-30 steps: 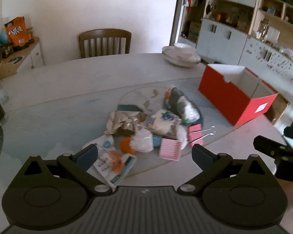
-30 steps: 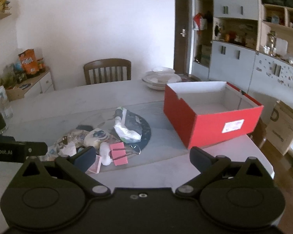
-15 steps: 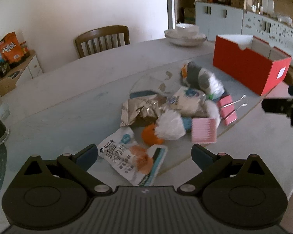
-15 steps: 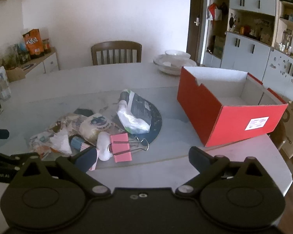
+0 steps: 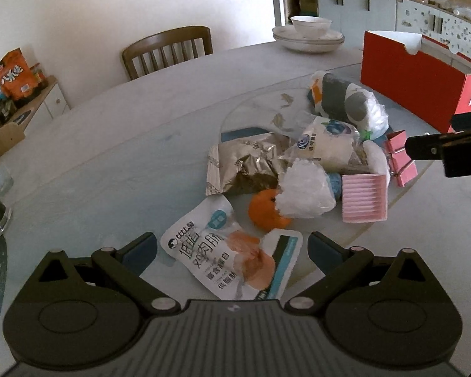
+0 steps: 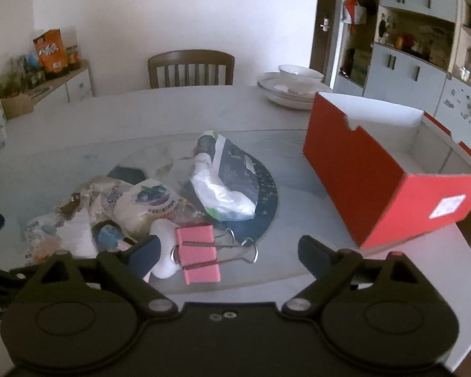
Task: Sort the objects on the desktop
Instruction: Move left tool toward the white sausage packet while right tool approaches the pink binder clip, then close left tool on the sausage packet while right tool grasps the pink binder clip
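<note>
Both claws have dropped closer to the pile. The left claw (image 5: 232, 248) gapes empty over a snack pouch (image 5: 232, 264); the right claw (image 6: 229, 251), closing, straddles pink binder clips (image 6: 201, 254) untouched. The red box (image 6: 361, 182) shows nothing inside.

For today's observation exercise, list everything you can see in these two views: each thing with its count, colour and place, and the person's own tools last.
Table: one, grey, under everything.
Box: one, red outside, white inside, open, right of the pile.
Binder clips: two, pink, near edge of the pile.
Snack pouch: one, white and teal, nearest the left gripper.
Foil wrapper: one, silver, middle of the pile.
Orange: one, beside the pouch.
Pink ribbed piece: one, right of the orange.
Dishes: white, stacked, far side.
Chair: one, brown, behind the table.
Left gripper: black, open, over the pouch.
Right gripper: black, jaws closing, clips between them, not pressed.
</note>
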